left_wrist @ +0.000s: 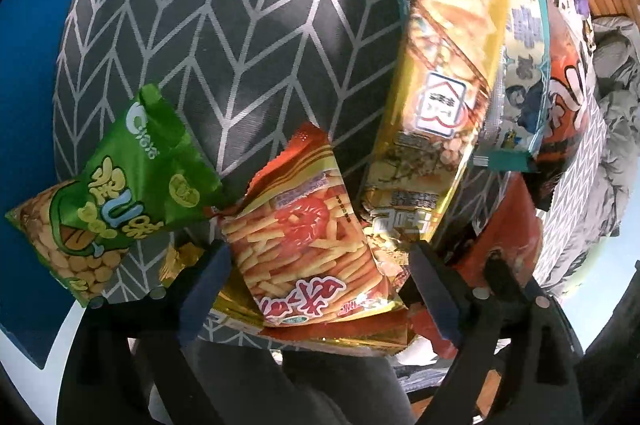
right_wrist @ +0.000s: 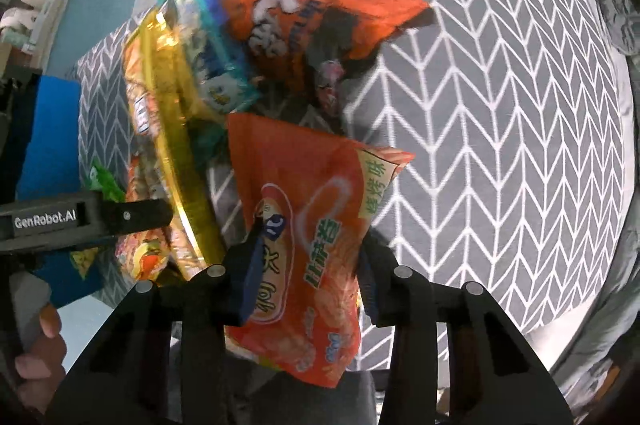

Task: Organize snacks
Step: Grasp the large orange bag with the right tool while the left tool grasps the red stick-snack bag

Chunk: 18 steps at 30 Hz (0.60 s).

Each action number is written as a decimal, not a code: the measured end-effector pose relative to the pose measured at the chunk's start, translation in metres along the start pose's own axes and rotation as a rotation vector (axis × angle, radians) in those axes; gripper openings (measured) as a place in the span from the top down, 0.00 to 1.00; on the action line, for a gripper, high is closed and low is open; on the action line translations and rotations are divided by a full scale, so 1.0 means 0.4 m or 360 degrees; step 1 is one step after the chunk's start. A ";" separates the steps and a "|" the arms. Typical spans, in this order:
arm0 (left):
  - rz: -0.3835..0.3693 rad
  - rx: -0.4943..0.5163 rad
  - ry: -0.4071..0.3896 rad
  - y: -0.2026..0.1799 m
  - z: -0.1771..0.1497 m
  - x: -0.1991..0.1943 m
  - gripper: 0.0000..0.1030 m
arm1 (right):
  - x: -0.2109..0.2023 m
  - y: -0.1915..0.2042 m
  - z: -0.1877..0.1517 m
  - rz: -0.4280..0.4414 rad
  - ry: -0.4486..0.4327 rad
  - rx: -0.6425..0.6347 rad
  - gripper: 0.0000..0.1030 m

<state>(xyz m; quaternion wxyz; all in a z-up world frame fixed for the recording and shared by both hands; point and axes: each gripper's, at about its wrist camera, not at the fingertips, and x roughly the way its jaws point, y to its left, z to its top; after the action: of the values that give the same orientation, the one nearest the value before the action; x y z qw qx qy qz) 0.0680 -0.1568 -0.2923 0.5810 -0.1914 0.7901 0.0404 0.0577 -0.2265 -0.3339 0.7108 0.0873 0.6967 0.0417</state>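
1. Grey herringbone cloth (right_wrist: pixel 500 129) covers the round surface under both my claws, with blue floor showing past its edge in the left wrist view.
2. My right claw (right_wrist: pixel 306 289) is clenched on an orange snack bag (right_wrist: pixel 308 225), fingers pinching its lower half so that it stands up between them, lifted clear of the pile.
3. My left claw (left_wrist: pixel 316 289) is spread wide around a fries packet (left_wrist: pixel 304 237); the fingers do not seem to press it, so I judge it released, or not yet taken.
4. Just beside that packet lies a green bag (left_wrist: pixel 120 193), its far end hanging over the cloth's edge.
5. Farther off, a tall gold packet (left_wrist: pixel 436 105) leans on a teal-edged packet (left_wrist: pixel 520 45) and a big orange bag (right_wrist: pixel 312 9). They overlap like a row, probably the sorted group.
6. I judge my held bag belongs with that row, and the loose ones near the edge come after.
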 end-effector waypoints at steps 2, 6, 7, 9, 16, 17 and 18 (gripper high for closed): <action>-0.0016 0.0004 0.0000 -0.009 0.000 0.009 0.11 | -0.003 -0.018 -0.001 0.0026 0.0004 0.0021 0.62; -0.0040 0.0027 -0.0018 -0.003 -0.001 0.010 0.21 | -0.020 -0.059 0.001 0.0055 0.0018 0.0053 0.56; -0.0040 0.0033 -0.0023 0.009 -0.001 0.008 0.28 | -0.018 -0.065 0.003 0.0065 0.0024 0.0071 0.52; -0.0062 0.0041 -0.0025 0.029 -0.014 0.007 0.29 | -0.008 -0.063 0.007 0.0052 0.0039 0.0089 0.38; -0.0115 0.0032 -0.0044 0.071 -0.022 0.009 0.45 | 0.021 -0.043 0.005 0.0010 0.0049 0.0077 0.32; -0.0122 0.0035 -0.0046 0.074 -0.024 0.009 0.46 | 0.028 -0.033 0.004 0.0000 0.0045 0.0068 0.32; -0.0127 0.0039 -0.0048 0.078 -0.028 0.008 0.47 | 0.032 -0.027 0.004 -0.0010 0.0041 0.0058 0.32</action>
<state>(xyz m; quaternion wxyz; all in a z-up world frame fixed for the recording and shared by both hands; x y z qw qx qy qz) 0.0463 -0.1321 -0.2968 0.5962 -0.2151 0.7734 0.0105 0.0589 -0.2349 -0.3484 0.7002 0.0975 0.7067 0.0280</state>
